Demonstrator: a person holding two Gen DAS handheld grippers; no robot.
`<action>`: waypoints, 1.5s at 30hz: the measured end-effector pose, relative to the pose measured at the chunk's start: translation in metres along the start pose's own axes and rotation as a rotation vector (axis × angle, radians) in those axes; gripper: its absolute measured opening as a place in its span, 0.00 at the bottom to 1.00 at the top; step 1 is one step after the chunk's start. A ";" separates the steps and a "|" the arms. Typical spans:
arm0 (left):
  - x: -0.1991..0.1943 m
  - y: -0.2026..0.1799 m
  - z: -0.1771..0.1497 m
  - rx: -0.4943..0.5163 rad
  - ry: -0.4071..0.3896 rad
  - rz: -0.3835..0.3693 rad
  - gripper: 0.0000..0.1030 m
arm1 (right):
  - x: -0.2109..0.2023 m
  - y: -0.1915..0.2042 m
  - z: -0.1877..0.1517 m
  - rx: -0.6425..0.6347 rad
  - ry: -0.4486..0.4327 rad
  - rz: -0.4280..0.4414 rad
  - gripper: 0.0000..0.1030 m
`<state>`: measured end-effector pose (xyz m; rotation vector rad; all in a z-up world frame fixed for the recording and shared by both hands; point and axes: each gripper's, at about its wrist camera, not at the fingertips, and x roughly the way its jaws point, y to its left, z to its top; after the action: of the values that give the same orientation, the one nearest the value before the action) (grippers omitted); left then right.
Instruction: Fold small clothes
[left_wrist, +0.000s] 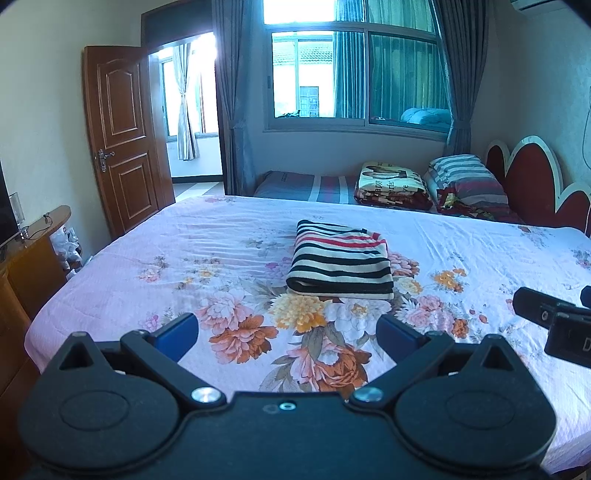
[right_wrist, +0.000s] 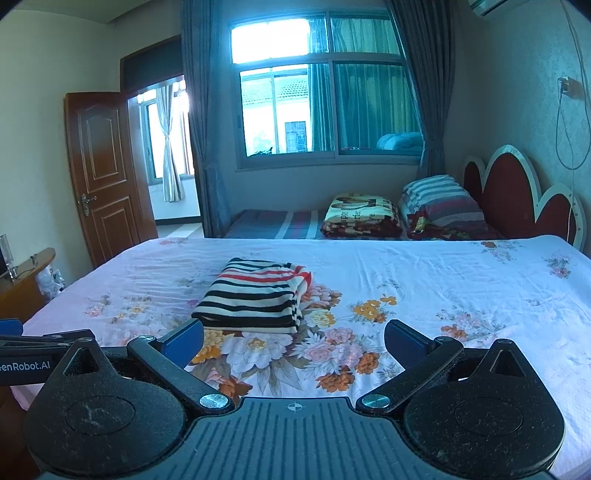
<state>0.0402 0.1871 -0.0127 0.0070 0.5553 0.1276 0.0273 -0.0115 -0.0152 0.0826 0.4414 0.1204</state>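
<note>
On the floral bedspread (left_wrist: 129, 280), the striped garment (left_wrist: 341, 264) lies folded in a neat rectangle. Near it, the left tongs (left_wrist: 288, 332) and right tongs (right_wrist: 293, 341) hover spread wide, gripping nothing, apart from the garment.

In the left wrist view, the right gripper (left_wrist: 554, 325) is cut off by the right edge of the frame, its fingertips out of sight. The printed lettering on the folded blanket (left_wrist: 393, 182) is too small to read. At the upper right corner, the air conditioner (left_wrist: 532, 3) is clipped. In the right wrist view, the left gripper (right_wrist: 29, 350) is cut by the left edge.
</note>
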 end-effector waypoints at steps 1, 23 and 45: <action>0.000 -0.001 0.000 0.001 0.002 -0.001 0.99 | 0.000 0.000 0.000 0.001 0.001 0.001 1.00; 0.014 -0.006 -0.001 0.004 0.026 -0.011 0.99 | 0.013 -0.003 0.000 0.003 0.023 0.006 1.00; 0.061 -0.019 0.004 0.010 0.100 -0.024 0.99 | 0.052 -0.011 -0.001 0.006 0.076 0.006 1.00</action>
<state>0.0958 0.1763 -0.0422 0.0033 0.6555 0.1023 0.0748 -0.0157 -0.0390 0.0856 0.5175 0.1284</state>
